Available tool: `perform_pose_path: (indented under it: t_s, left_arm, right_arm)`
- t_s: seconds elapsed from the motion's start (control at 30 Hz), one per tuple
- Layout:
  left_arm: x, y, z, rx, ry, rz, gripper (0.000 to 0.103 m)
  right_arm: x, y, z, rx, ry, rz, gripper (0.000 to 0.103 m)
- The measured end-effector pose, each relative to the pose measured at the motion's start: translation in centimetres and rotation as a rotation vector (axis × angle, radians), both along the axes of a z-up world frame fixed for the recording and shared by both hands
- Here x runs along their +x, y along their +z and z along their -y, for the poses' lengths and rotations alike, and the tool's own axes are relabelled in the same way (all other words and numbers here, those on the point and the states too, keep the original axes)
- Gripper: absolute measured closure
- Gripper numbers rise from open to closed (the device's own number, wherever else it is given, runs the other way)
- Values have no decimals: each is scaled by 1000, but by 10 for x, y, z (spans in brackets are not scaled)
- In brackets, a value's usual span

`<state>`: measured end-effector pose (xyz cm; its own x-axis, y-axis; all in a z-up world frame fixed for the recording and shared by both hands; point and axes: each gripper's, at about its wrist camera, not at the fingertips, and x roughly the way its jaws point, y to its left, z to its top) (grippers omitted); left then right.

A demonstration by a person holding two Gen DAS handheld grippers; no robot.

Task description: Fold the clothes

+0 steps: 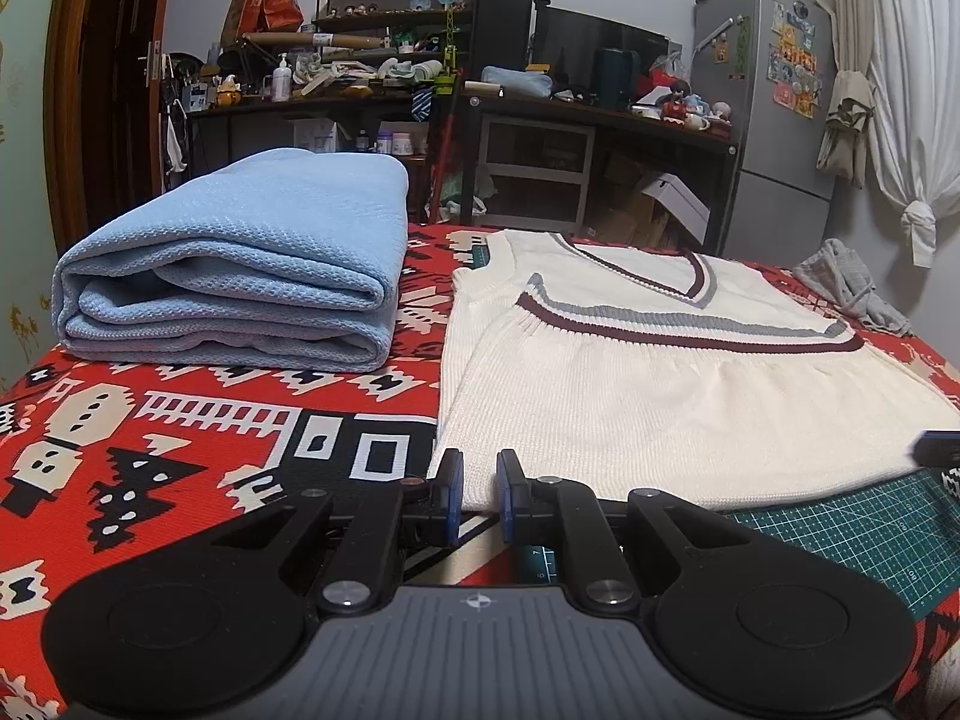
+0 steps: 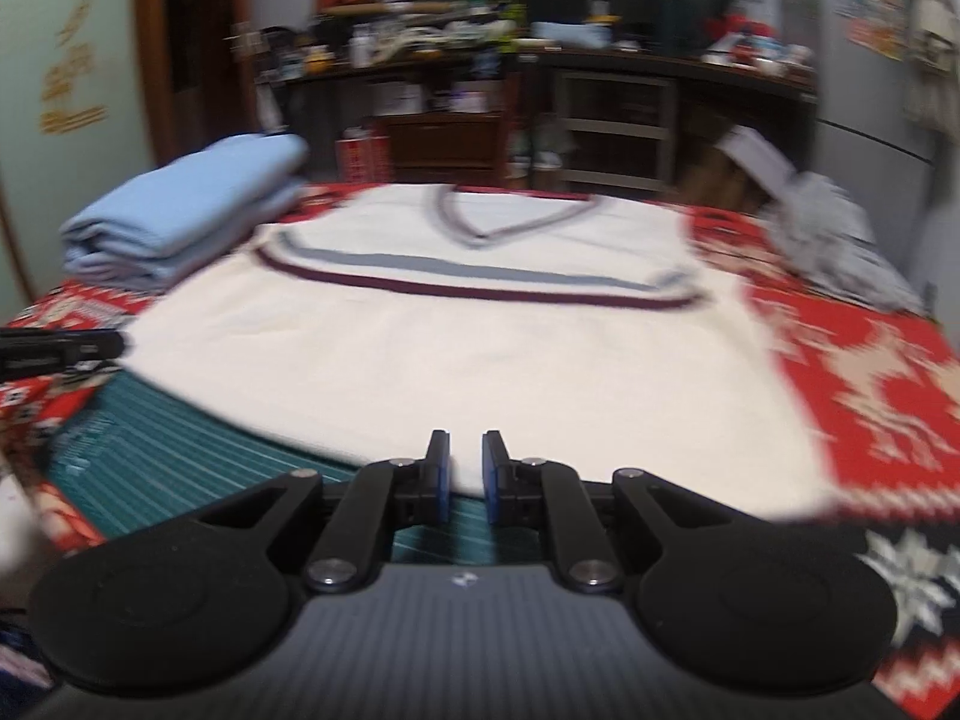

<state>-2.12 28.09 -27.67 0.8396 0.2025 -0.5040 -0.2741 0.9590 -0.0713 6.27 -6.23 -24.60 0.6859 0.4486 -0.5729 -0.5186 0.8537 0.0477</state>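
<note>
On the surface (image 1: 198, 420), which is covered by a red cloth with black and white geometric figures, a cream knitted vest (image 1: 660, 408) lies spread flat, its V-neck and its maroon and grey stripes toward the far side. To its left sits a folded light-blue garment (image 1: 240, 276), just apart from the vest. A crumpled grey cloth (image 1: 852, 288) lies at the far right edge. A green cutting mat (image 1: 852, 540) with a printed grid and small scale numbers, too small to read surely, shows under the vest's near hem.

The left tool (image 1: 479, 495) rests at the vest's near left corner, its jaws nearly closed with a narrow gap; whether they pinch the hem I cannot tell. The right tool (image 2: 466, 474) is at the near hem too, its blue-padded jaws likewise a narrow gap apart over cream knit; that view is blurred, so a grip cannot be told.

On the orange bags on the shelf the writing is illegible.
</note>
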Motion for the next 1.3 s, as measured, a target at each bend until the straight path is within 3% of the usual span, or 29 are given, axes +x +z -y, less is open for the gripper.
perform_pose_path:
  t_s: [0.23,0.37,0.5,0.7,0.93,1.1,1.3]
  left_arm:
    - [2,1,2,2,-3,-3,89]
    - [4,5,6,4,-14,0,89]
    - [9,8,20,7,-79,10,89]
    - [29,6,63,15,-264,3,89]
    - [45,0,112,54,-438,0,86]
    - [38,-3,105,37,-408,-7,83]
    - [19,0,63,-16,-276,-10,83]
  right_arm:
    - [20,0,81,6,-230,-5,91]
    - [24,3,84,27,-227,5,89]
    - [21,3,48,37,-143,0,89]
    - [-1,2,-21,47,44,-1,89]
    - [-25,2,-74,-12,190,36,89]
    - [-23,2,-63,-1,163,30,91]
    - [-6,3,-14,35,43,1,91]
